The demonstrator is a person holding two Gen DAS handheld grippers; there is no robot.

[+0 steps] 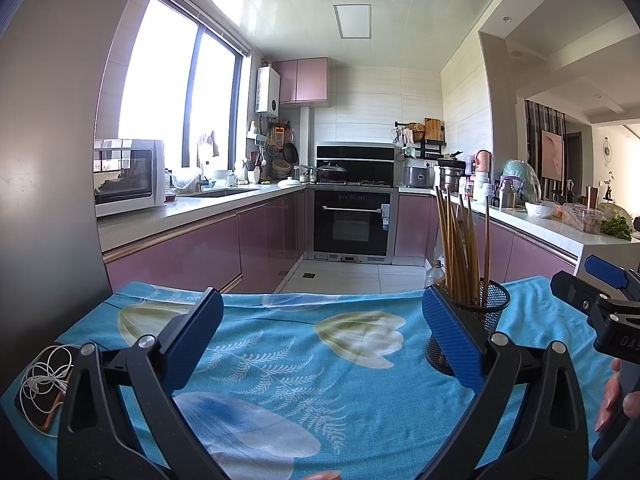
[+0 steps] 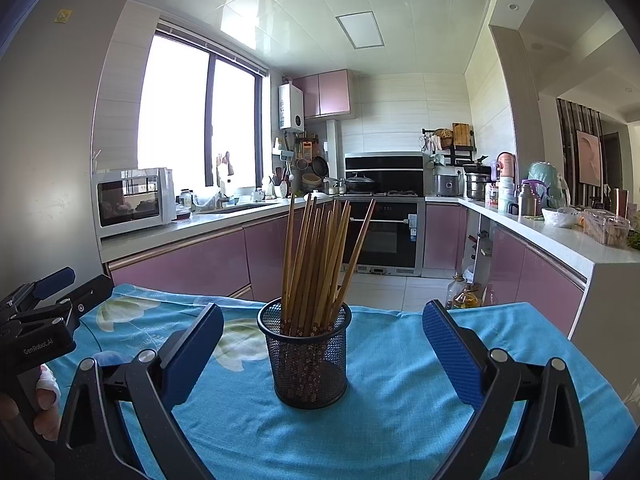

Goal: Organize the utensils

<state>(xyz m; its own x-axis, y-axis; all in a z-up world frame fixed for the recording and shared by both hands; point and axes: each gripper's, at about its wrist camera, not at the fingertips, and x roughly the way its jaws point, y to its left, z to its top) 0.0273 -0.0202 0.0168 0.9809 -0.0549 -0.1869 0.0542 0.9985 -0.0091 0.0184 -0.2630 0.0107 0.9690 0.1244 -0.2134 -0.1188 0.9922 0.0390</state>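
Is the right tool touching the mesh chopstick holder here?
Apart. In the right wrist view the right tool is open, and blue cloth shows between each finger and the mesh holder.

Bare tablecloth [image 2: 400, 400] lies open all around the upright mesh holder [image 2: 310, 356] and its chopsticks [image 2: 316, 256].

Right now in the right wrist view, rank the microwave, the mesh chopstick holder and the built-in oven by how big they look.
1. mesh chopstick holder, which sits nearest the camera.
2. microwave and built-in oven look about alike, and the oven is farther off and partly hidden, so I won't rank them.
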